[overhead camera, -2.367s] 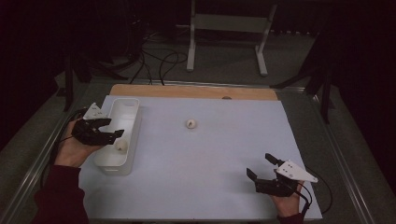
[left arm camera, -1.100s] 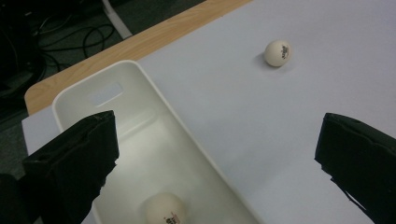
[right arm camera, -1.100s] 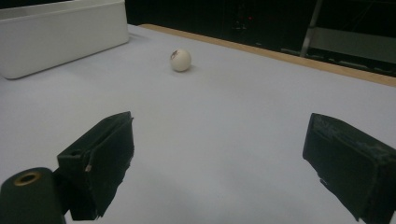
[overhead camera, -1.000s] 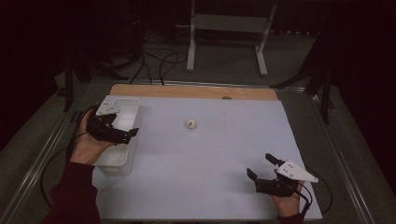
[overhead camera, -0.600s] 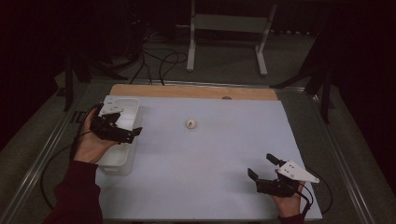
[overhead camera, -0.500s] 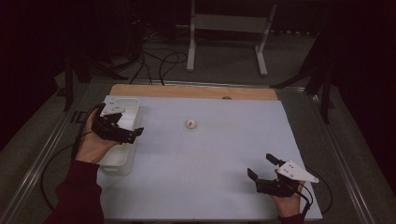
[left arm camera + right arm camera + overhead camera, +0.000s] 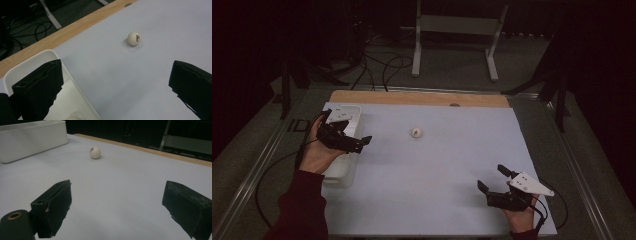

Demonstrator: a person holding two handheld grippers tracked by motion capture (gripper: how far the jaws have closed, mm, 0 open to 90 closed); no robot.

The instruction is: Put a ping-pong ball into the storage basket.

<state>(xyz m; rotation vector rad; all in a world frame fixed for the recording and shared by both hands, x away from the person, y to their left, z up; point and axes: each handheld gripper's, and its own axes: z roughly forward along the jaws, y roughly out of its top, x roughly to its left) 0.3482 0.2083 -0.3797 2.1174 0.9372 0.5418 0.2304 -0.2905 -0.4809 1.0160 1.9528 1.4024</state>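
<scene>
Pale blue-grey sheet [image 7: 432, 185] covering the wooden table fills centre frame in the high view; bare wood strip along its far edge.

White rectangular plastic bin [image 7: 343, 170] sits at the sheet's left edge, left of frame centre. In the left gripper view its rim runs up from the bottom middle to the left, and a pale round object [image 7: 73, 118] pokes up at the bottom edge inside it, too cropped to identify.

Left gripper [image 7: 361, 144]: hand-held above the bin, tips poking out past the bin's right rim over the sheet. Jaws spread wide, nothing between them, not touching anything. Left gripper view: one jaw over the bin, the other over bare sheet.

Right gripper [image 7: 493, 179]: lower right of the high view, low over the sheet, grey three-cornered plate on top. Jaws also spread wide, empty. Can't tell whether it rests on the sheet.

Small white ping-pong ball with a dark printed mark [image 7: 417, 132]: loose on the sheet, just above frame centre, well apart from both grippers and the bin. Upper middle of the left gripper view [image 7: 134, 38], upper left-centre of the right gripper view [image 7: 95, 152].
</scene>
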